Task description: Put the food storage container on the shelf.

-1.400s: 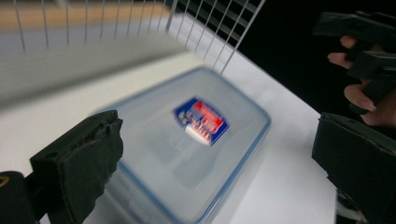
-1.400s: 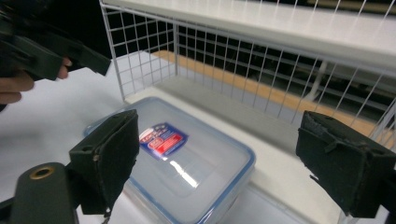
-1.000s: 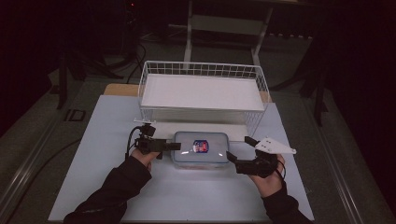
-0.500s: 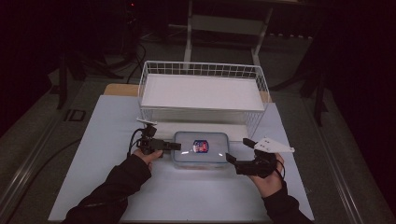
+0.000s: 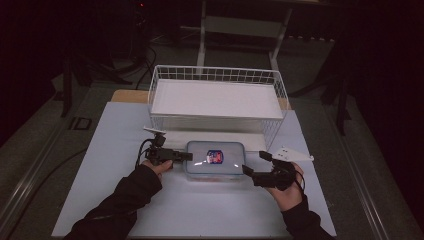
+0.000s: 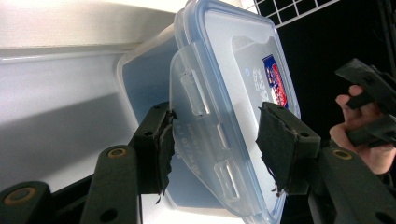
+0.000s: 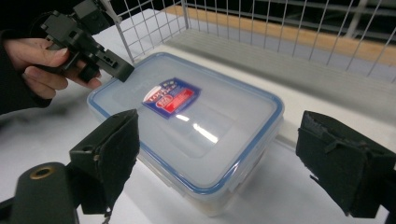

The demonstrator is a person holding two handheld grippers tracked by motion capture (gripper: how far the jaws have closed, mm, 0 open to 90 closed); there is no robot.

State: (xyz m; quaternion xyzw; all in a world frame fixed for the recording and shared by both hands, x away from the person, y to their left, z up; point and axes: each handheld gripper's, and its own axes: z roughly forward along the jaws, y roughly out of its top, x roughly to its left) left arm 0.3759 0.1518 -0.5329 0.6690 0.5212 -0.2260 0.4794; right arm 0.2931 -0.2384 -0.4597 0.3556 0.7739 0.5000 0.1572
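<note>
Behind container [image 5: 216, 159] — wire basket [image 5: 216, 95]

- Room was dim; the white table [image 5: 100, 150] alone was lit from above.
- Glare streaked the container lid [image 7: 201, 130].
- The near jaws were soft and blurred in both gripper views.

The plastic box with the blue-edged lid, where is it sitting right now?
In the high view the plastic box lies on the white table, just in front of the wire basket, between the left gripper and right gripper.
</note>
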